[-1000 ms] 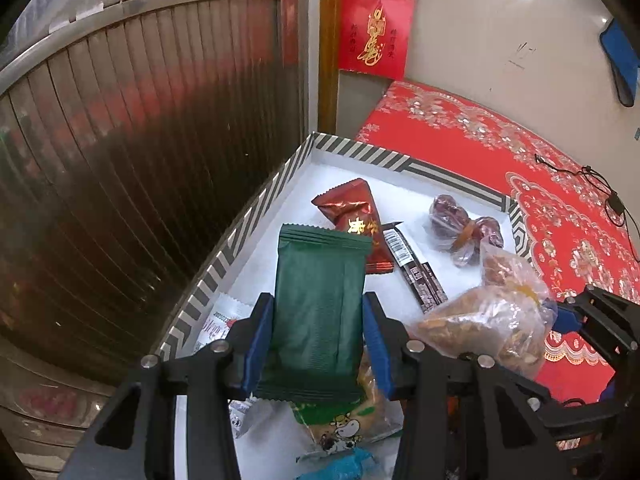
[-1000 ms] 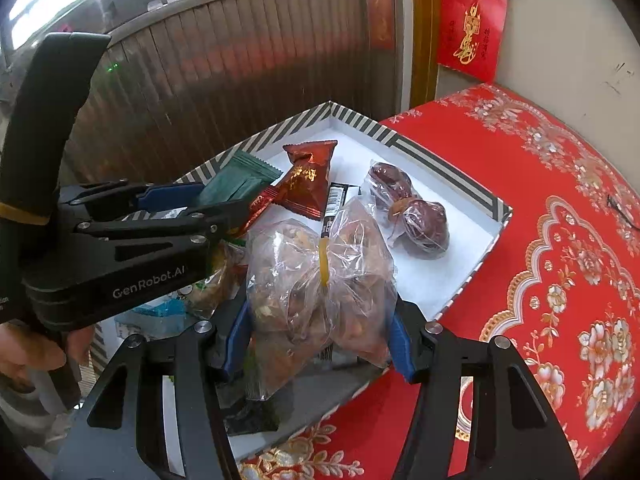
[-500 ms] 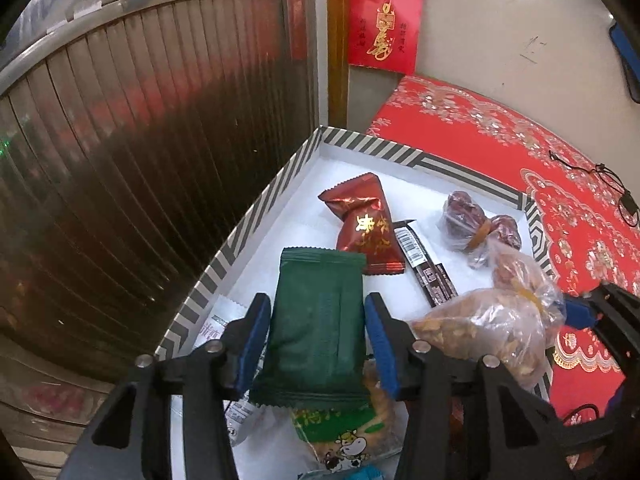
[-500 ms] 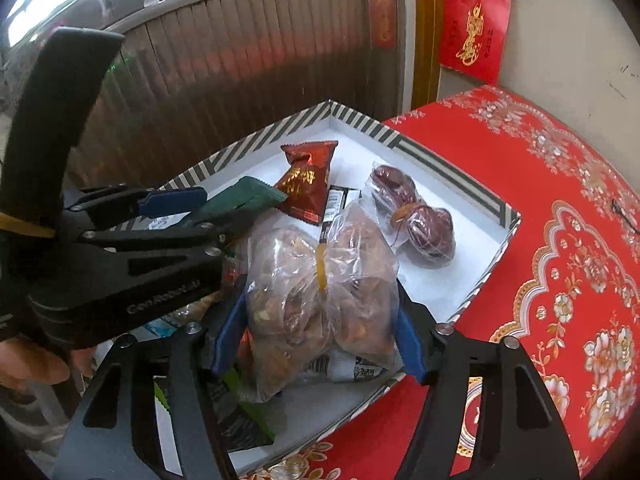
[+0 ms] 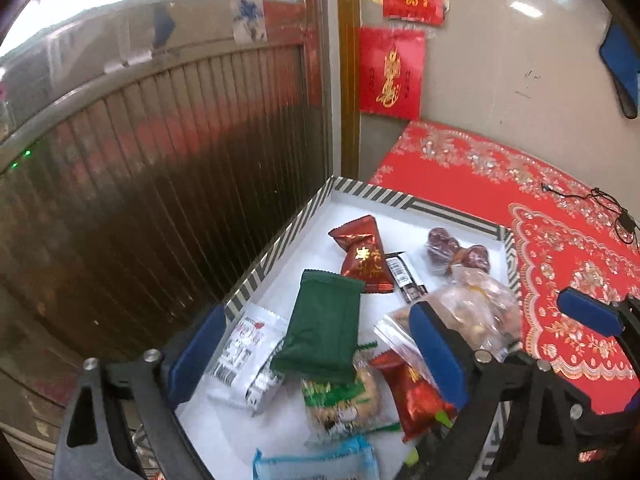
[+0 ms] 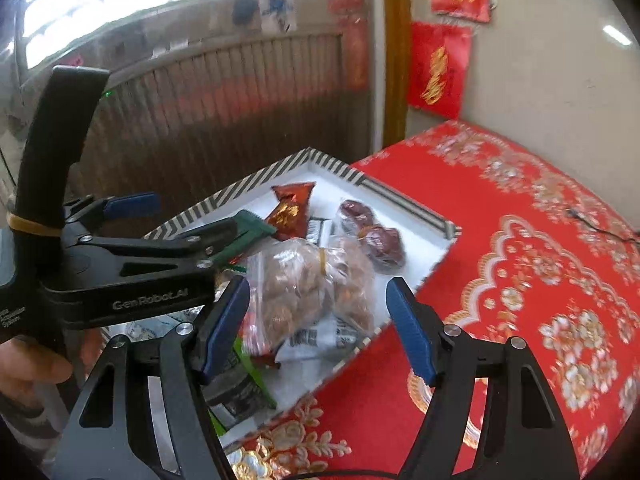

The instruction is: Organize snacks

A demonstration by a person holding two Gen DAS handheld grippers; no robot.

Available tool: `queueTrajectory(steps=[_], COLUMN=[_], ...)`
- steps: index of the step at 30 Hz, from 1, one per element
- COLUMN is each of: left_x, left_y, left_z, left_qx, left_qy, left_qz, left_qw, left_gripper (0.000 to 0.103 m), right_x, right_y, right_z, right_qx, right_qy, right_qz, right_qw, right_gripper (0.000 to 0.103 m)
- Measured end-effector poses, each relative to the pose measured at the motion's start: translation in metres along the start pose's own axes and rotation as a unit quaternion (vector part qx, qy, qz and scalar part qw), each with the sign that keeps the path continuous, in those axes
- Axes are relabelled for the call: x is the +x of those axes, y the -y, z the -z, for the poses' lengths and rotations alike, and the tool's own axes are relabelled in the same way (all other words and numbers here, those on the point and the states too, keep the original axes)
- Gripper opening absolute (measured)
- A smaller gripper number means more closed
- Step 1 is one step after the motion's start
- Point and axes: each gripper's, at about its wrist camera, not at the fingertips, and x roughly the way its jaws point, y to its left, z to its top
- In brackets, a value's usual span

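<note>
Blue packet (image 5: 316, 462) cut off below

The flat green foil packet (image 5: 324, 324) lay in the striped-rimmed white box (image 5: 280, 248), left of the clear bag of nuts (image 5: 476, 316).

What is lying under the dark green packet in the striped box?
The dark green packet rests on a white barcode packet at one edge and a green-and-white snack bag at its near end. Whatever lies directly beneath its middle is covered.
</note>
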Motion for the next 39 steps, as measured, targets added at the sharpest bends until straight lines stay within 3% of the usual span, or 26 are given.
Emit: queueTrajectory(steps=[7, 16, 39], left_x=[-0.031, -0.062, -0.081], left_y=[0.004, 0.002, -0.002], left_z=[0.022, 0.049, 0.064], left_qx=[-0.002, -0.011, -0.006], left_qy=[0.041, 0.074, 0.079], left_qz=[-0.02, -0.021, -0.025], left_qw=[0.999, 0.9969, 0.9966], left_gripper=[0.099, 0.1, 0.1], right_x=[-0.023, -0.04, -0.054], right_y=[-0.004, 0.0, -0.009], right_z=[0.023, 0.048, 0.059], right_qx=[0.016, 0.056, 0.06], right_qy=[0.043, 0.075, 0.078], right_qz=[0.048, 0.069, 0.061], right_qw=[0.998, 0.993, 0.993], right_gripper=[0.077, 0.077, 0.077])
